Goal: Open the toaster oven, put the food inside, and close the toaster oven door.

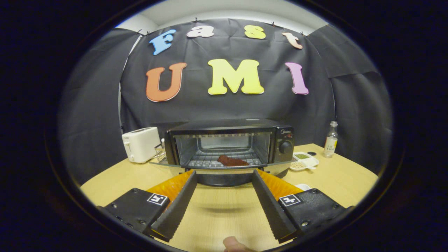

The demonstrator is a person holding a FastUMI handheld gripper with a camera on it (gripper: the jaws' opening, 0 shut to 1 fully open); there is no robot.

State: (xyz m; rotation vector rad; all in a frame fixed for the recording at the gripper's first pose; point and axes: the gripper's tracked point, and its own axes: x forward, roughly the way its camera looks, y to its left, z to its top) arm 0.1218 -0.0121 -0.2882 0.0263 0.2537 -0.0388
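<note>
My gripper (pixel 224 175) was spread wide, holding nothing. The food (pixel 232 161) lay on the toaster oven (pixel 229 147) rack, centre frame; the dropped door (pixel 224 172) could slip off my fingertips and slam.

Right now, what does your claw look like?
My claw has two long flat fingers with ribbed, saw-toothed inner faces, set wide apart. Each finger sits on a boxy black block with screws, and each block carries a small white square sticker with a black pattern.
</note>
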